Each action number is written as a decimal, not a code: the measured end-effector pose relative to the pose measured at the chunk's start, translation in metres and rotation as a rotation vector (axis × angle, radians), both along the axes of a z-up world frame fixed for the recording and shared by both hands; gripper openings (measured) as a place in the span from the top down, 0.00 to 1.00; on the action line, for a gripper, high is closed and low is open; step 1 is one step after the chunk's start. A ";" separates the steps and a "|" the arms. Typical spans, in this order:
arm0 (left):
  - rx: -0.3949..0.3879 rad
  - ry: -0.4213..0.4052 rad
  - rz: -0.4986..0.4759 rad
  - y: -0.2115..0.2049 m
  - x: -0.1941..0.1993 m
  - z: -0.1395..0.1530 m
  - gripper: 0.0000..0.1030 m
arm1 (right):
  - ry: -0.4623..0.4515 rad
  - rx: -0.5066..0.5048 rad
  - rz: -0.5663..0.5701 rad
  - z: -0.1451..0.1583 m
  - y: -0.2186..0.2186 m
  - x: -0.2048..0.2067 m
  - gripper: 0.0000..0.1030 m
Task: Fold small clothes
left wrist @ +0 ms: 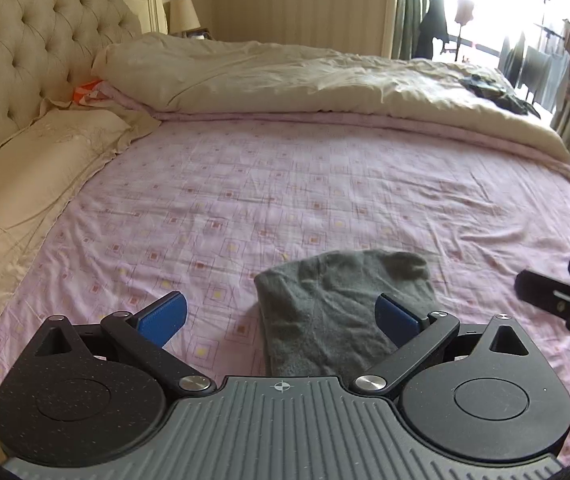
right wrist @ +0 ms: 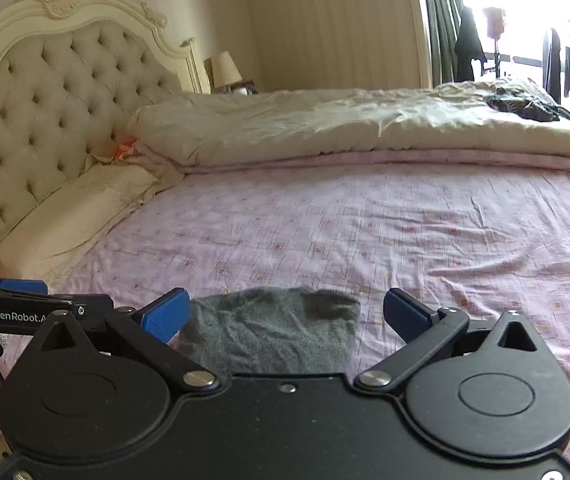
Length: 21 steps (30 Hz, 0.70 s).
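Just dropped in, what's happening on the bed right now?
A person holds two grippers over a grey cloth lying on the pink sheet. The left gripper and right gripper are both open and hold nothing. The cloth looks partly folded. A beige duvet is pushed to the far side, with a dark garment on it.

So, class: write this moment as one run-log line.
task: fold small clothes | grey garment: lying on pink sheet, looks folded | left gripper: open, empty | right gripper: open, empty | contact: none
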<state>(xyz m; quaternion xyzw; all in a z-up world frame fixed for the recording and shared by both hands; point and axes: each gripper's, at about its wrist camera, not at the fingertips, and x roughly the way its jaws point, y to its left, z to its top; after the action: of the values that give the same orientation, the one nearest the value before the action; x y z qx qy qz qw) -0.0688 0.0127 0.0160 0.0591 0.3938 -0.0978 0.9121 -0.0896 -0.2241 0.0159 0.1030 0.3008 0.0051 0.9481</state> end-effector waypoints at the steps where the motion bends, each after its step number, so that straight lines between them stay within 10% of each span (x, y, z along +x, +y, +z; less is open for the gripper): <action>1: 0.015 0.019 0.009 -0.001 0.000 -0.004 0.01 | 0.039 0.016 0.020 -0.004 0.000 0.003 0.00; 11: 0.040 0.359 0.077 0.009 0.007 -0.075 0.02 | 0.431 0.035 -0.001 -0.068 0.002 0.019 0.01; 21: 0.104 0.398 0.074 0.019 -0.002 -0.090 0.02 | 0.458 0.002 -0.026 -0.075 0.013 0.021 0.01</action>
<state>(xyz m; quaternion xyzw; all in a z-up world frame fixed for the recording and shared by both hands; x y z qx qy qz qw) -0.0712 0.0321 -0.0736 0.0712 0.5725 -0.0533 0.8151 -0.0685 -0.2112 -0.0588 0.1063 0.5067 -0.0303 0.8550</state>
